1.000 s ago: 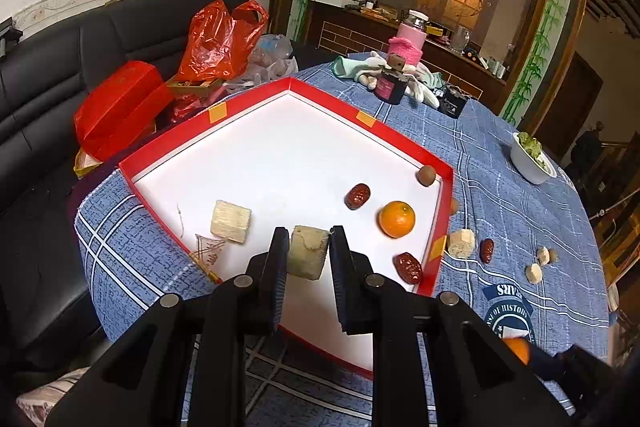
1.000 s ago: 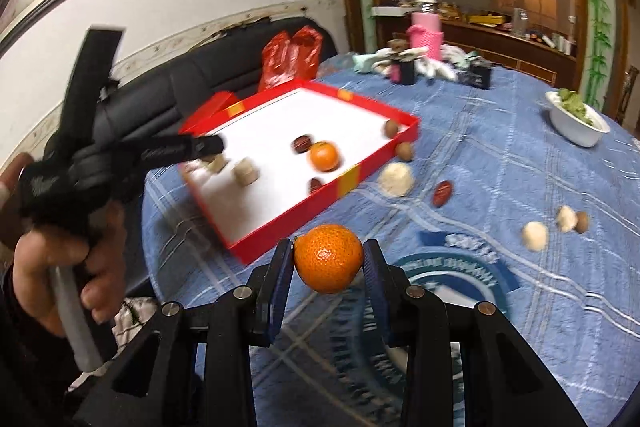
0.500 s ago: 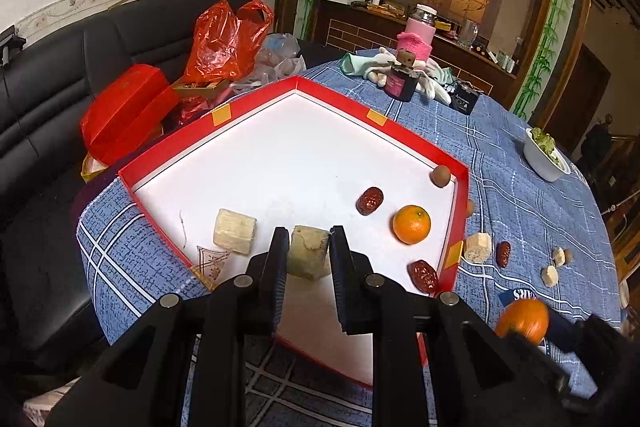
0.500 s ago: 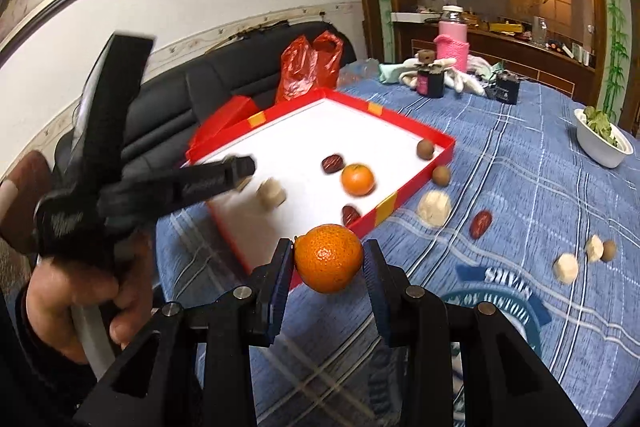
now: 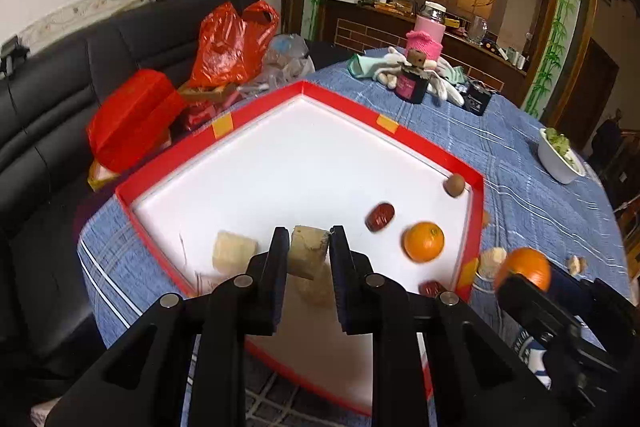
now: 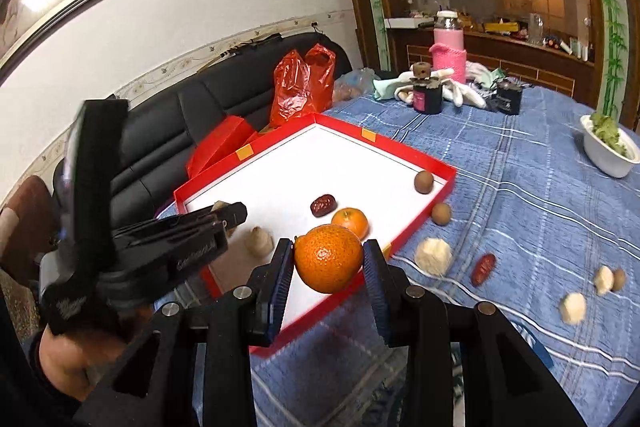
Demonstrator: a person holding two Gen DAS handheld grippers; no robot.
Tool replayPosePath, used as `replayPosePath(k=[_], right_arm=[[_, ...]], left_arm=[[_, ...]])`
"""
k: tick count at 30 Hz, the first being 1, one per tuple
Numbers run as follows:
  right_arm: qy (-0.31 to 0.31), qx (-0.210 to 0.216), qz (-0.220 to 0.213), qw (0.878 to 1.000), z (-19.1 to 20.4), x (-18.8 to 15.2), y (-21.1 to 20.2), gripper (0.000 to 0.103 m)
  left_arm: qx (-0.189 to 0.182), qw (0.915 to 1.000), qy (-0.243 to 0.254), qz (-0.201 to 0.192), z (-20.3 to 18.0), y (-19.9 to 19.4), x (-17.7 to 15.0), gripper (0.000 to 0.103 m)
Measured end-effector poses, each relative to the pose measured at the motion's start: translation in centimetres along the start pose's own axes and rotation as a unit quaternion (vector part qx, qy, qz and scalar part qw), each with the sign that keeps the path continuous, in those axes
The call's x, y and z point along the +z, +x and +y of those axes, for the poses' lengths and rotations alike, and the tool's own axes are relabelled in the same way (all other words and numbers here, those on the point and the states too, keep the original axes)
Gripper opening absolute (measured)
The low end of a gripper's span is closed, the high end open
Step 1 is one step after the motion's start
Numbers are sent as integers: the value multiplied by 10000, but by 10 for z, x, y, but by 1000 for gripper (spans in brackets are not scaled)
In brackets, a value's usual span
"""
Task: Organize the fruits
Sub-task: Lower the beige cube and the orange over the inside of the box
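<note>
A red-walled tray (image 6: 412,153) with a white floor and yellow tape patches sits on the surface's blue plaid cloth (image 6: 520,195), holding an orange mandarin (image 6: 350,221), a dark red date (image 6: 322,205) and a brown round fruit (image 6: 423,181), beside a red plastic bag (image 6: 300,87) and black sofa (image 6: 168,123).

Open white tray (image 5: 304,163) floor beyond (fruit (image 5: 423,242) crowding right corner)

No text can be read with confidence. Faint embossed lettering on the black plastic body of the left gripper (image 6: 236,217), a pale label on the dark pink-fronted jar (image 6: 427,98), and white print on the blue checked tablecloth (image 5: 524,343) are all illegible.
</note>
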State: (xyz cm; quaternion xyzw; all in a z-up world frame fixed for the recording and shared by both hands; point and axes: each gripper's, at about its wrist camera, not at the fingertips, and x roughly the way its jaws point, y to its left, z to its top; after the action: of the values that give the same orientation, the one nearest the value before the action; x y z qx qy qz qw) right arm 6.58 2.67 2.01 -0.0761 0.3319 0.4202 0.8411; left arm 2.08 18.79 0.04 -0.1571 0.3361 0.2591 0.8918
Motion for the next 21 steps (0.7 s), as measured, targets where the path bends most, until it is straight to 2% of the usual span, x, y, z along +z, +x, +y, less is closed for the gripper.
replayPosePath(k=[4, 10, 21], right_arm=[[154, 133, 138, 9997, -3, 4, 17, 36], [9, 155, 339, 9993, 7, 1, 36, 36], [-65, 157, 448, 9989, 14, 6, 53, 36]], left_arm=[[154, 9999, -8, -48, 3, 2, 8, 18], [281, 9996, -66, -29, 9, 13, 19, 18], [374, 9990, -122, 221, 10, 40, 31, 18]])
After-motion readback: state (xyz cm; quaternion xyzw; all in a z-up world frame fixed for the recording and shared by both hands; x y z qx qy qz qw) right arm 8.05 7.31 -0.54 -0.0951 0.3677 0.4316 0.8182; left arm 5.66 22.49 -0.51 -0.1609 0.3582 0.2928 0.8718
